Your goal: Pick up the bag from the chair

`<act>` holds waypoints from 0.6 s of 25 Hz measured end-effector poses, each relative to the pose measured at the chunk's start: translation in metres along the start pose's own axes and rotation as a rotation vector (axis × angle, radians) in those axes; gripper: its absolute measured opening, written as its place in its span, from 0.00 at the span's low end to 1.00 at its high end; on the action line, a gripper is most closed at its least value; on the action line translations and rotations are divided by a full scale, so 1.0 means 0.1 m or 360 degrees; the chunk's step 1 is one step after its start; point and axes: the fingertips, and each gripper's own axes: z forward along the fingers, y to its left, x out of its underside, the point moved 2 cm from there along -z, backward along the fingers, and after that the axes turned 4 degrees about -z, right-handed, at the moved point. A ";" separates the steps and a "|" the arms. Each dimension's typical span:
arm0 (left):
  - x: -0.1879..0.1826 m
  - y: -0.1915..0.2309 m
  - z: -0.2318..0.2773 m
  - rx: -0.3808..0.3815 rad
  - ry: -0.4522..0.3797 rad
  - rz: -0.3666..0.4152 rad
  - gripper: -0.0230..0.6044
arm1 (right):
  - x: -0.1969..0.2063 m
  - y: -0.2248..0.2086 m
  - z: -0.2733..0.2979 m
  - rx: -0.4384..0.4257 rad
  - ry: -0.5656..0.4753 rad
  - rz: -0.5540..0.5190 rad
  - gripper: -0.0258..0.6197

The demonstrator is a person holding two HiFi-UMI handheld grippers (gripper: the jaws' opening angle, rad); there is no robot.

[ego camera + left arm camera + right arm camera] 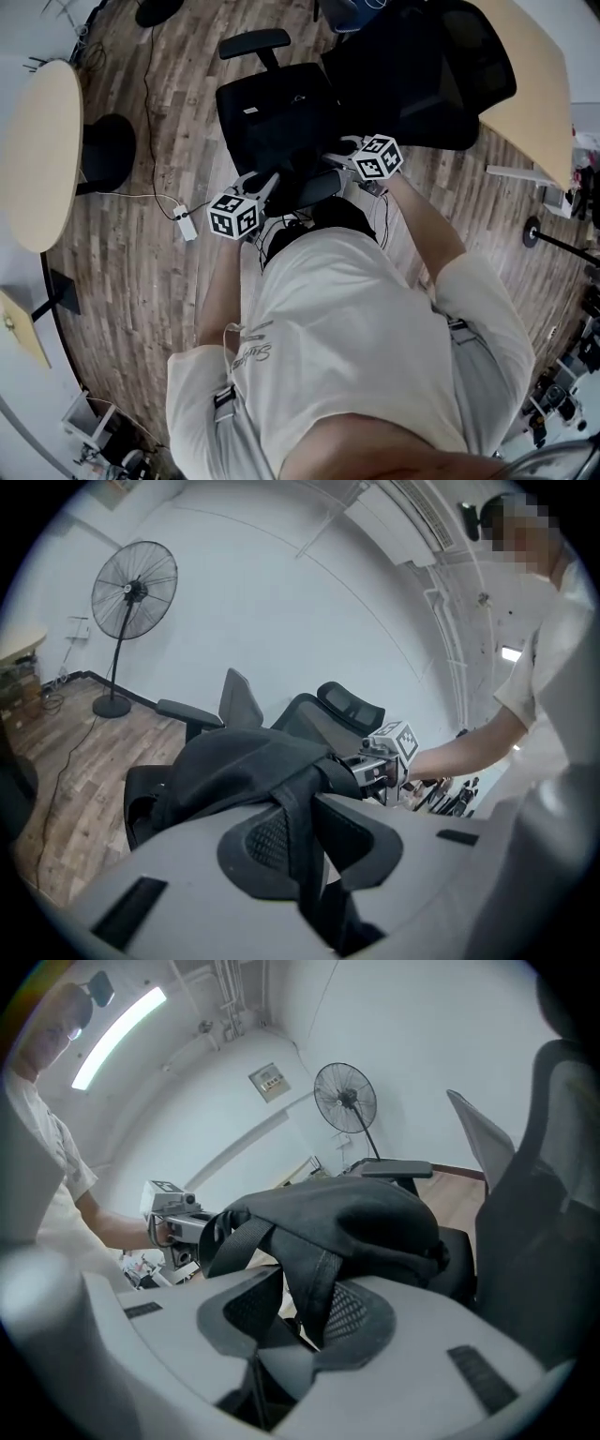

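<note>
A black bag (279, 127) lies over the seat of a black office chair (441, 70). My left gripper (265, 185) is at the bag's near left side and my right gripper (339, 155) at its near right. In the left gripper view the jaws (300, 810) are shut on a black strap (298, 829) that runs up to the bag's bulk (239, 759); the right gripper (384, 766) shows beyond it. In the right gripper view the jaws (302, 1309) are shut on another strap (314, 1283) of the bag (347, 1208), with the left gripper (178, 1227) opposite.
The chair's armrest (253, 42) sticks out at the far side. A beige round table (37, 150) stands at the left and another tabletop (536, 70) at the right. A white power strip (185, 223) and cable lie on the wooden floor. A standing fan (134, 588) is behind the chair.
</note>
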 end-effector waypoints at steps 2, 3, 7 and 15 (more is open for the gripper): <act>-0.07 0.04 -0.02 -0.0019 -0.0039 -0.0079 0.13 | -0.15 0.00 0.00 -0.0093 -0.0030 -0.0042 0.17; -0.10 0.06 -0.03 -0.0033 -0.0050 -0.0105 0.13 | -0.22 0.01 0.00 -0.0136 -0.0048 -0.0056 0.15; -0.21 0.08 -0.09 -0.0097 -0.0072 -0.0137 0.13 | -0.43 0.05 -0.01 -0.0233 -0.0105 -0.0100 0.11; -0.39 0.02 -0.28 -0.0005 -0.0219 -0.0161 0.11 | -0.79 0.23 -0.09 -0.0293 -0.0191 -0.0257 0.09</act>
